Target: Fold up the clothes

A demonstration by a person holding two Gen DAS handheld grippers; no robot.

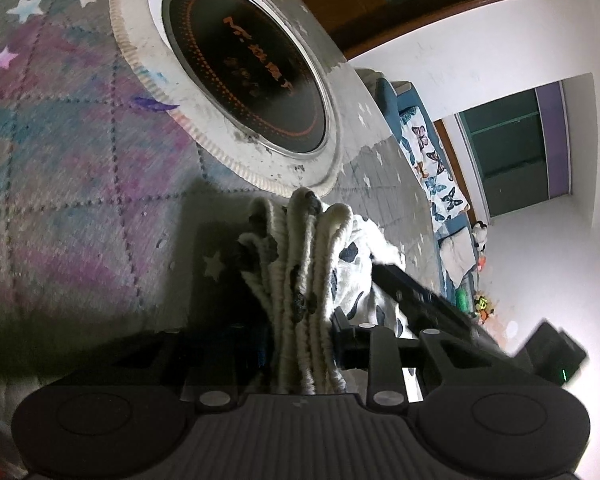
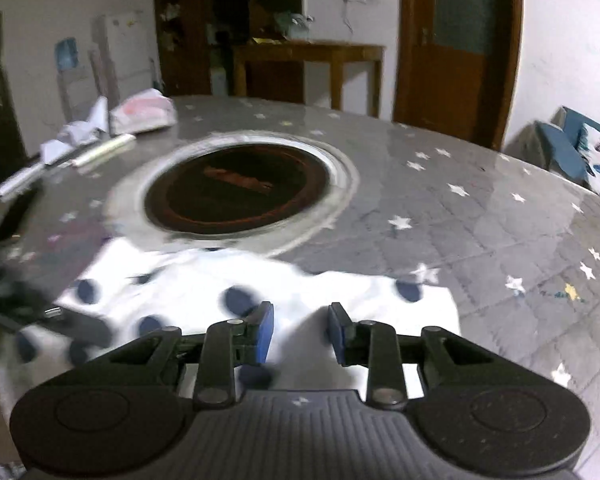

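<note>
Two jaws: left gripper point(image 1: 300, 312) clamps bunched spotted garment point(image 1: 296, 264); right gripper point(image 2: 300, 332) open above it

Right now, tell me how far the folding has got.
Partly done: the left claw is shut on several stacked layers of the spotted garment, so it is at least bunched. In hand: that gathered edge. Left: the right claw is open above the cloth, which lies spread and rumpled on the table.

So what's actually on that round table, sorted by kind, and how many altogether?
Spotted white garment: 1
Built-in black hotplate: 1
Crumpled white paper: 1
Pink-and-white bundle: 1
Pale rolled tubes: 2
Total: 6
</note>
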